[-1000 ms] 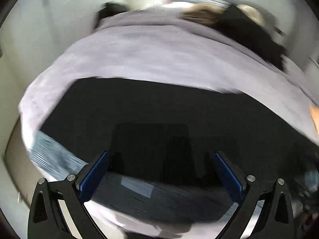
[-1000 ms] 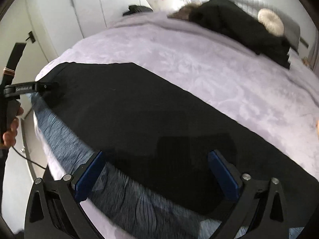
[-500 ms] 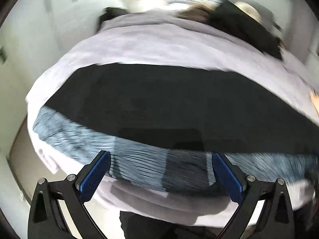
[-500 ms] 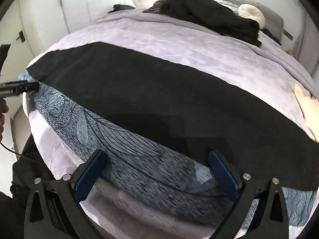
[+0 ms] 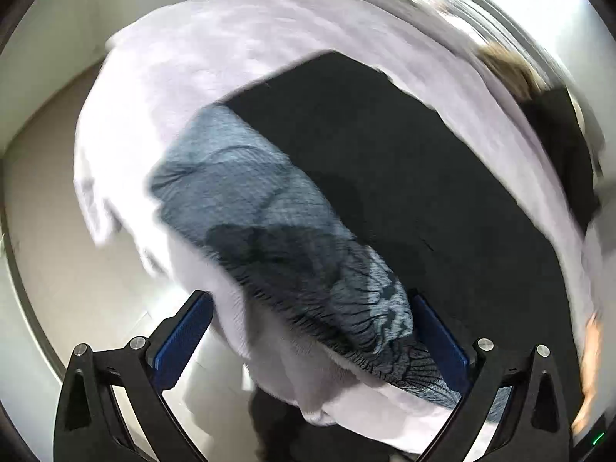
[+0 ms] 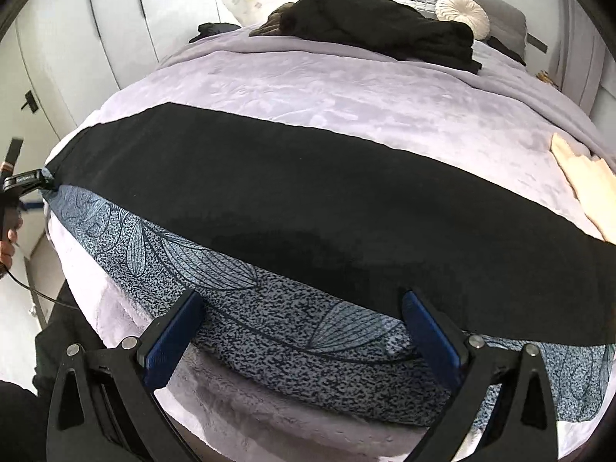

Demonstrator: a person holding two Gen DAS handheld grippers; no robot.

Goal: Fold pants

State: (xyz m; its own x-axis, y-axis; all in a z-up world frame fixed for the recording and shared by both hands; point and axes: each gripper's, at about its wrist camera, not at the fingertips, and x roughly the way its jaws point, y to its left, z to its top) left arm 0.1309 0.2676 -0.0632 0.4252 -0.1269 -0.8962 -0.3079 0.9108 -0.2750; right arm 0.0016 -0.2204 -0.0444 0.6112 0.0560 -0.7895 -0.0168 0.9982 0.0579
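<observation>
I am working in a bedroom of a home. I see a wide bed [image 6: 346, 88] with a lilac blanket [image 6: 292, 92], a grey headboard [image 6: 504, 19] and a round white cushion [image 6: 462, 13]. Beside the bed stand tall white wardrobe doors [image 6: 115, 23]. Dark clothes [image 6: 369, 25] lie near the cushion.

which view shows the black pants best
The right wrist view: the black pants lie sharp and nearly full-length across the lilac blanket. The left wrist view shows them blurred and cut off.
</observation>
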